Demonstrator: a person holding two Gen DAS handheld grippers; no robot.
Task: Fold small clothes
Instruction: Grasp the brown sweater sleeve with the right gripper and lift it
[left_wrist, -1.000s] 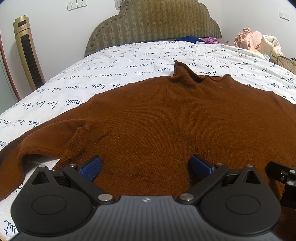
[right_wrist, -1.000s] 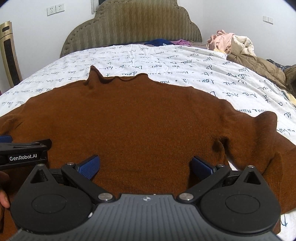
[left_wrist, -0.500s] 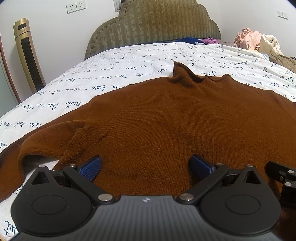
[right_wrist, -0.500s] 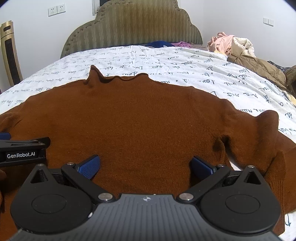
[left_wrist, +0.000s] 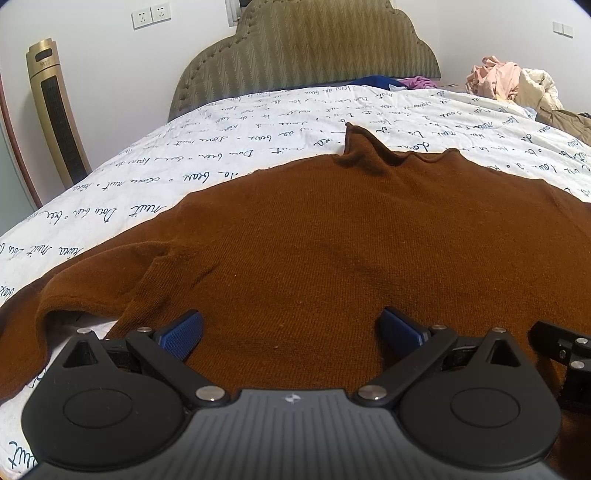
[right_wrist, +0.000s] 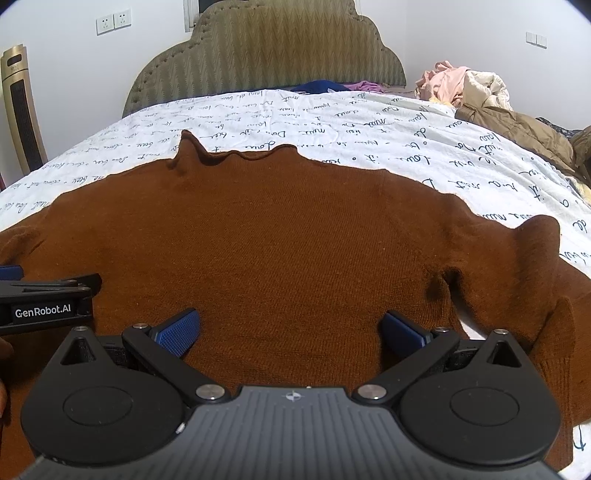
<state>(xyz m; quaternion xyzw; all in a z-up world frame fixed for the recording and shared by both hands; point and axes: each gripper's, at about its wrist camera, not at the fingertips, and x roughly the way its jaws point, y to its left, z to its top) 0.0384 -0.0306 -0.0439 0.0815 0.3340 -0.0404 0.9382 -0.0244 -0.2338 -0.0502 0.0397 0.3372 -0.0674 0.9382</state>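
- Hovering both grippers side by side over the near part of a brown sweater (left_wrist: 332, 251) spread flat on the bed (left_wrist: 229, 147), collar pointing away from me.
- My left gripper (left_wrist: 290, 326) sits nearer the left sleeve (left_wrist: 85, 284), my right gripper (right_wrist: 290, 326) nearer the right sleeve (right_wrist: 535, 266).
- Both jaws gape wide, holding nothing; the knit lies directly beneath and ahead of them.

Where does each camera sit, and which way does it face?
Left wrist: on the left gripper, facing the headboard across the brown sweater; its open blue fingers show.
Right wrist: on the right gripper, same direction; open fingers, plus the left gripper at the left edge.
Shared: sweater, bedsheet, headboard, clothes pile.
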